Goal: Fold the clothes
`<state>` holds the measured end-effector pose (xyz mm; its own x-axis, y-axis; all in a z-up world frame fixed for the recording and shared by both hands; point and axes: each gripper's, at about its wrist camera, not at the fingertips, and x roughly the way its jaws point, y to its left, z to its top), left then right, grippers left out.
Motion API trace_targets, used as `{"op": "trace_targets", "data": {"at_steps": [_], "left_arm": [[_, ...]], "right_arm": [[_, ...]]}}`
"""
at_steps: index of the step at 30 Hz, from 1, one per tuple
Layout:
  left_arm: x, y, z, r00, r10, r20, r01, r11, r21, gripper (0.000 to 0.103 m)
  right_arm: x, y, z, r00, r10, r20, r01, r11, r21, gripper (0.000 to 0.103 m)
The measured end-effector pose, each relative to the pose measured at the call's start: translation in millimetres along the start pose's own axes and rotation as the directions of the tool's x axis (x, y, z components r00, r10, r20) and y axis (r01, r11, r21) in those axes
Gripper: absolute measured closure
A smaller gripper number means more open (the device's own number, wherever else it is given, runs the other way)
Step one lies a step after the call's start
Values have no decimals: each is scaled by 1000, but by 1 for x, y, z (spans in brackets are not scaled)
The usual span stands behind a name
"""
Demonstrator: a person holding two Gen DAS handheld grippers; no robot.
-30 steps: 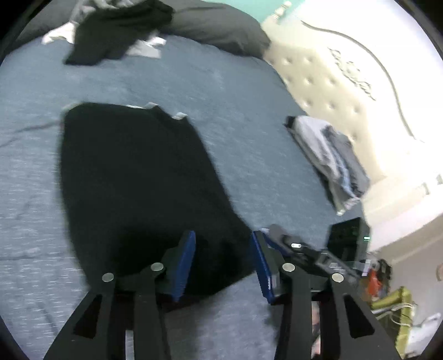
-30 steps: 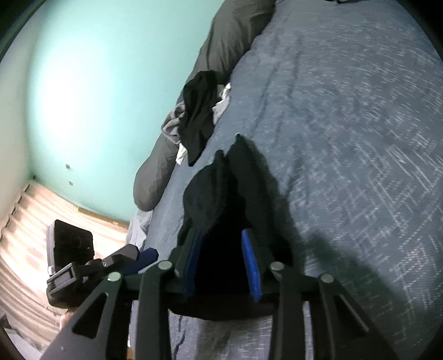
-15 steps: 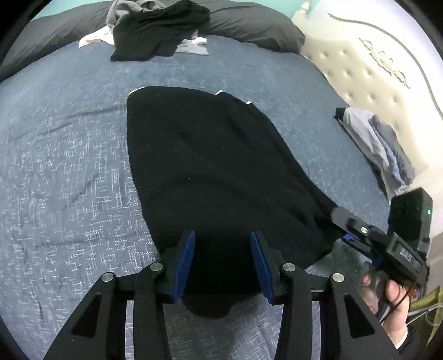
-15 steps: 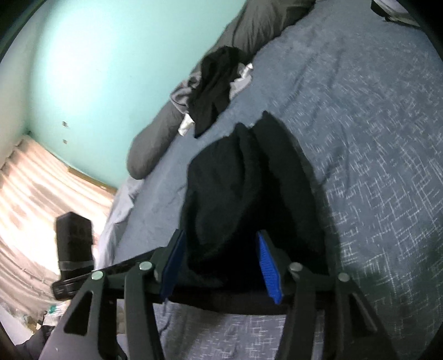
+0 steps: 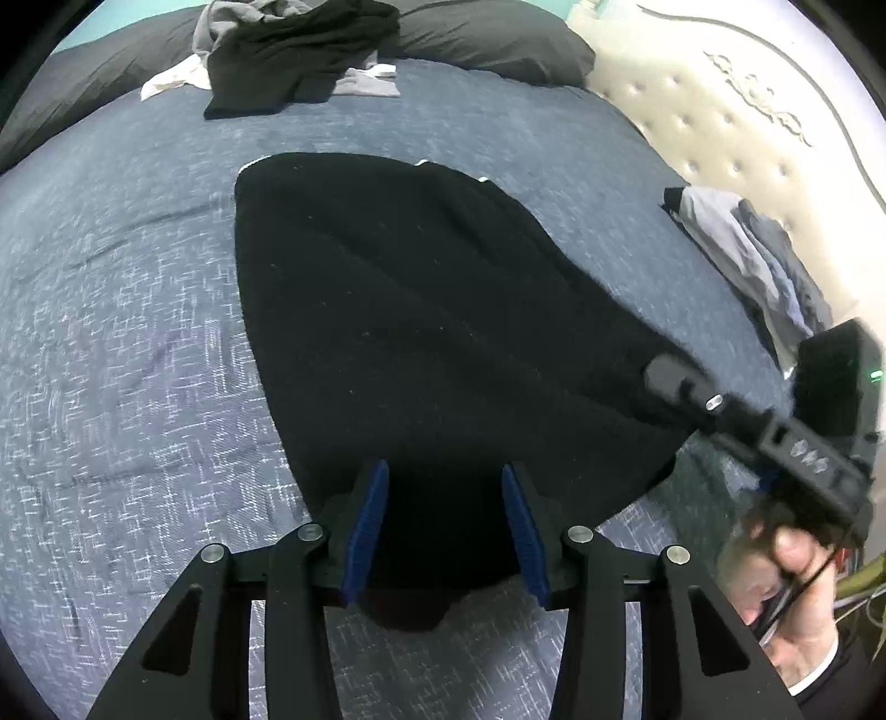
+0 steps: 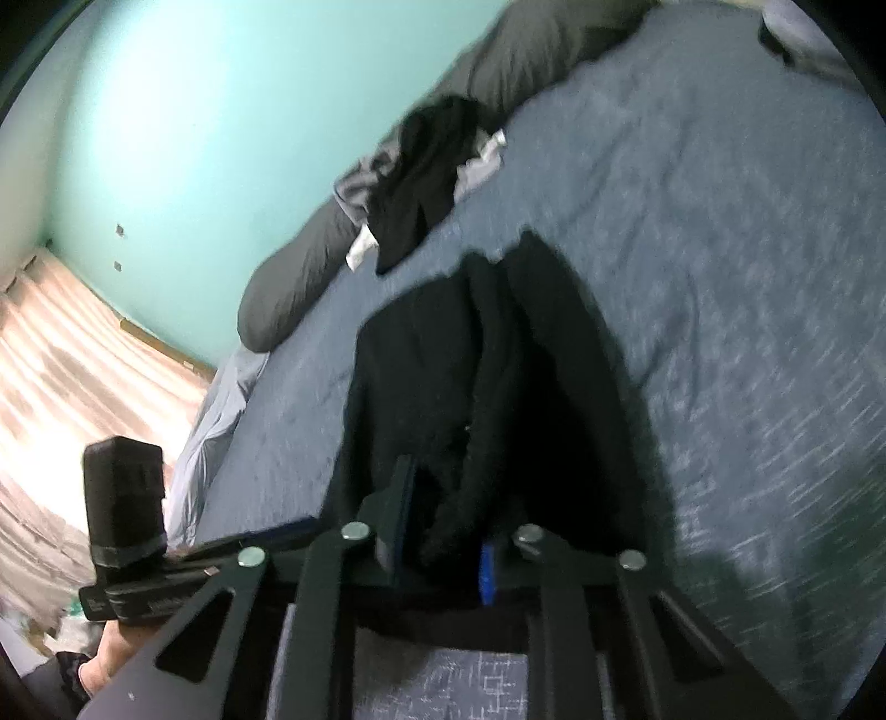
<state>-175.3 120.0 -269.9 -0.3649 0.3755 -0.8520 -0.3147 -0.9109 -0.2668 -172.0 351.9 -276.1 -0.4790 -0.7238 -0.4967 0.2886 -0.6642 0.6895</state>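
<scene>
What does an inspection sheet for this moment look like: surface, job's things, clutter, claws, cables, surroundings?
Surface: blue patterned bedspread, lightly creased.
Job's things: black garment spread flat; folded stack by the headboard.
Clutter: loose clothes pile against the dark pillows.
Claws: left claw apart over the garment's near hem; right claw closing, a bunched fold between its pads.
Cables: thin cords at the far right edge, blurred.
Surroundings: teal wall, curtain.

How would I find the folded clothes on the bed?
Look at the blue bed, then at its cream headboard. Right beside it lies a small stack of folded clothes. It is grey and neat; the pile by the pillows is jumbled.
</scene>
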Motion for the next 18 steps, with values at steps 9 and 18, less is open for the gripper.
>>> {"op": "trace_targets", "data": {"at_steps": [9,18], "left_arm": [[-9,-15,-5,1000,-27,0,27,999,36,56],[-18,-5,-11,1000,-27,13,27,1000,5,56]], "right_arm": [[-31,3,0,997,-16,81,15,1000,20,89],[-16,-38,-23,995,-88,-41,93,982,162,90]]}}
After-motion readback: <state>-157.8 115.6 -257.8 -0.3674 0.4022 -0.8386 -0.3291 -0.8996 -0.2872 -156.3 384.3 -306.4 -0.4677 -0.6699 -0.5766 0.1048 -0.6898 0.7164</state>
